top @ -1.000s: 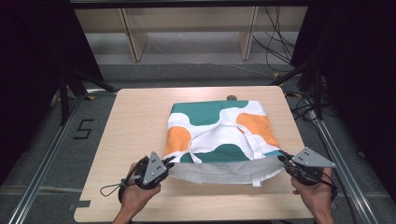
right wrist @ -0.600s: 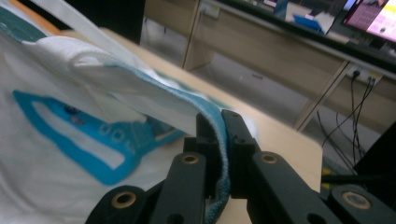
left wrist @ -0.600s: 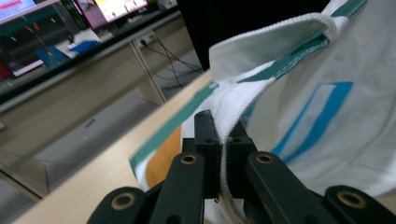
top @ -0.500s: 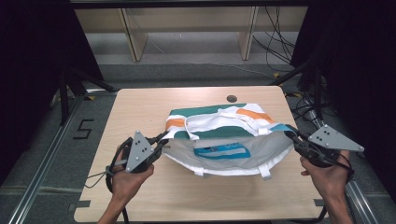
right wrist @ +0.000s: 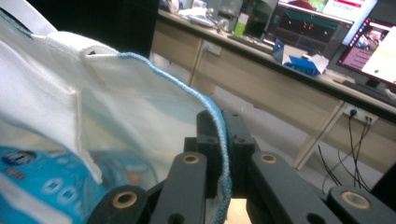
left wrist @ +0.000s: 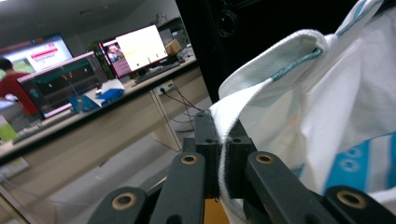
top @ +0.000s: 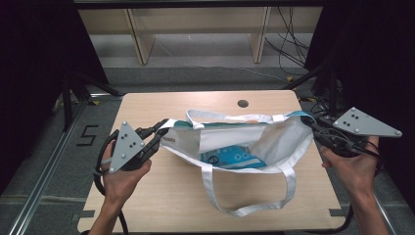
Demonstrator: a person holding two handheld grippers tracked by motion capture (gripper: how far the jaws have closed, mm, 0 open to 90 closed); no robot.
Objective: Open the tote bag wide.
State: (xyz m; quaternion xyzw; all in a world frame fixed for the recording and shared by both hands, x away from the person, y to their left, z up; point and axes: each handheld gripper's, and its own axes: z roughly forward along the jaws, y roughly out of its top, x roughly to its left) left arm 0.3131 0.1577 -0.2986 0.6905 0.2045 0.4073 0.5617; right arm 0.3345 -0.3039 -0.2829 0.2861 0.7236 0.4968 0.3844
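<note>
A white cloth tote bag with teal trim (top: 274, 142) hangs stretched open above the light wooden table (top: 147, 205), its mouth facing the person. The left gripper (top: 159, 132) is clamped on the bag's left rim, its jaws pressed together on the thick hem (left wrist: 224, 135). The right gripper (top: 315, 128) is pinched on the blue-edged right rim (right wrist: 222, 140). Inside lies a flat blue packet with white round marks (top: 232, 159), possibly a pouch; its print is too blurred to read. One long white strap (top: 254, 208) droops in a loop onto the table.
</note>
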